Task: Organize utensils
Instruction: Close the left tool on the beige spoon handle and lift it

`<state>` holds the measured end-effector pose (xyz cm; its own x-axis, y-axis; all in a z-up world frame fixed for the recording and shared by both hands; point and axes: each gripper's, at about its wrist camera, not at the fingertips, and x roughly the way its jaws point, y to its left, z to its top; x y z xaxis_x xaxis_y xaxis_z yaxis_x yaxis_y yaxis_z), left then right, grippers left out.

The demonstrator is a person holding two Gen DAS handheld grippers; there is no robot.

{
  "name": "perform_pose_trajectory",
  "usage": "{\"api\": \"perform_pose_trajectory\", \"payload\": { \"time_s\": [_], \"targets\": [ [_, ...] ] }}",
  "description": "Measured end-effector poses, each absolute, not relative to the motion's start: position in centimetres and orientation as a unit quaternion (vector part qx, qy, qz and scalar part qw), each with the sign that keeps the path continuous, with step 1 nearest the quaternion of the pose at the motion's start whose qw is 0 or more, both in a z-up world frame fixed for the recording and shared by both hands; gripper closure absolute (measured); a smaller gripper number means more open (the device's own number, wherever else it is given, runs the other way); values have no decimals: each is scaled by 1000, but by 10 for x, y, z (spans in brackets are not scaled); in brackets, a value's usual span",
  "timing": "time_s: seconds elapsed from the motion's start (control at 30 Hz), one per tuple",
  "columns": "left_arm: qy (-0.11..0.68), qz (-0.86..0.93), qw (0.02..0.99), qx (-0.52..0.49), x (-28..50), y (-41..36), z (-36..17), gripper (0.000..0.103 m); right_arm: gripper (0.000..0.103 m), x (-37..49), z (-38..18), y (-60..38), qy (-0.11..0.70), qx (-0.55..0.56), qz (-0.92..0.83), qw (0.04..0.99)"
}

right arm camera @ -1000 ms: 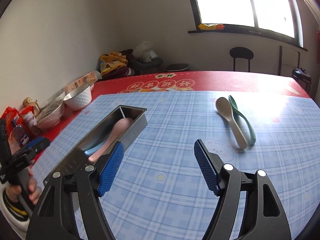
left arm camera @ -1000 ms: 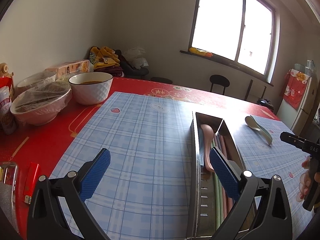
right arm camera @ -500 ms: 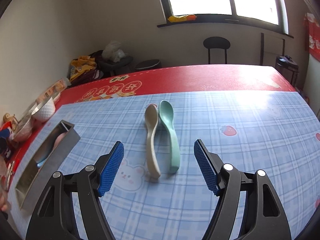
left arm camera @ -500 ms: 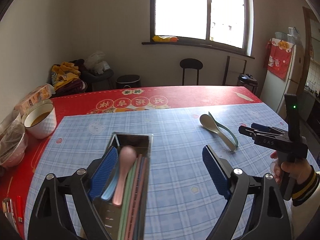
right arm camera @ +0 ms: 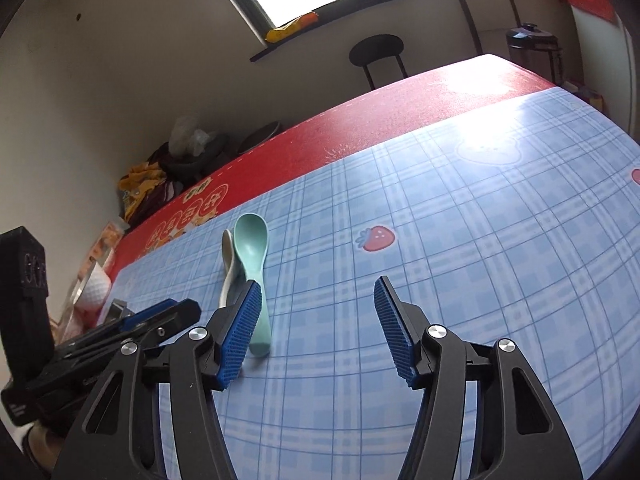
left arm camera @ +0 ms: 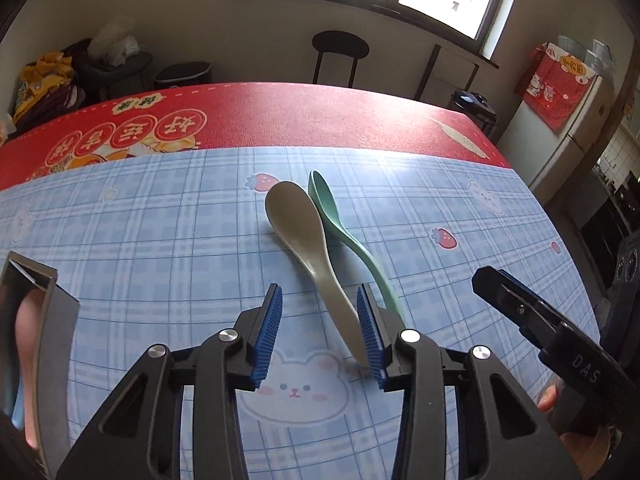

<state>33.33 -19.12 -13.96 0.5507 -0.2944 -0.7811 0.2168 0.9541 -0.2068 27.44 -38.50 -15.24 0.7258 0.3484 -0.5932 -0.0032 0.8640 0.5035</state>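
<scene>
At the far left of the left wrist view stood the metal utensil box point(left arm camera: 60, 312), its open end showing a pink spoon point(left arm camera: 28, 344) inside. To its right, the left gripper point(left arm camera: 320, 332) hung low over the blue plaid cloth point(left arm camera: 160, 248), its jaws closing, with the handle of the beige spoon point(left arm camera: 308, 248) running between the blue pads and lying against the right-hand one; the left-hand pad was still clear of it, so nothing was yet clamped. The beige spoon lay bowl-up on the cloth, and the green spoon point(left arm camera: 344, 236) lay just beside it on the right, touching it near the bowls. Further right, the right gripper point(left arm camera: 532, 320) reached in from the edge of that view, held by a hand point(left arm camera: 548, 400). In the right wrist view its jaws were also closing but stood well apart over bare cloth, with nothing between them; the green spoon's handle passed just outside its left-hand pad point(right arm camera: 240, 332). Beyond the plaid cloth ran the red table cover point(left arm camera: 280, 116).
</scene>
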Motion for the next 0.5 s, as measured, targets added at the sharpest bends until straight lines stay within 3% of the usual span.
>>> {"api": "perform_pose_trajectory", "payload": {
  "time_s": [0.5],
  "targets": [
    [479,-166,848,-153,361,-182,-167,82,46,276,-153,-385,357,258,107,891]
  ]
}}
